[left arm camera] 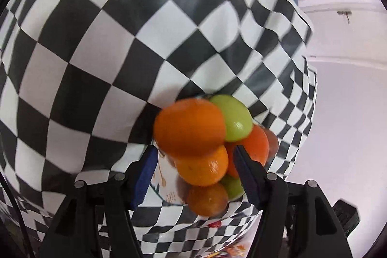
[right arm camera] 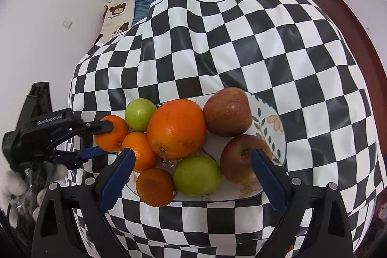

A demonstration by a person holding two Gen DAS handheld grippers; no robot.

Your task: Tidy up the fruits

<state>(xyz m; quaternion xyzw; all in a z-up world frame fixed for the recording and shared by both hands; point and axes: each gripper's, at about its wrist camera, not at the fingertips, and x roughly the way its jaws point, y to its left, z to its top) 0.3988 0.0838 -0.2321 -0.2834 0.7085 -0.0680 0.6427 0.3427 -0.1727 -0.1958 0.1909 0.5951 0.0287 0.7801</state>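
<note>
Left wrist view: my left hand-held gripper (left arm camera: 193, 175) spread around small glossy orange mandarin (left arm camera: 202, 167) at plate edge; contact unclear, blurred. Close gently, lift straight, avoid nudging pile.

Right wrist view: my right hand-held gripper (right arm camera: 192, 179) wide, holding nothing, above floral ceramic plate (right arm camera: 271, 122) on checkered vinyl-covered worktop (right arm camera: 241, 52). Smooth round fruit roll easily.

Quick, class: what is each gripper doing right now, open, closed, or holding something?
Left gripper: jaws around a small orange, apparently shut on it.
Right gripper: jaws open, holding nothing.
</note>
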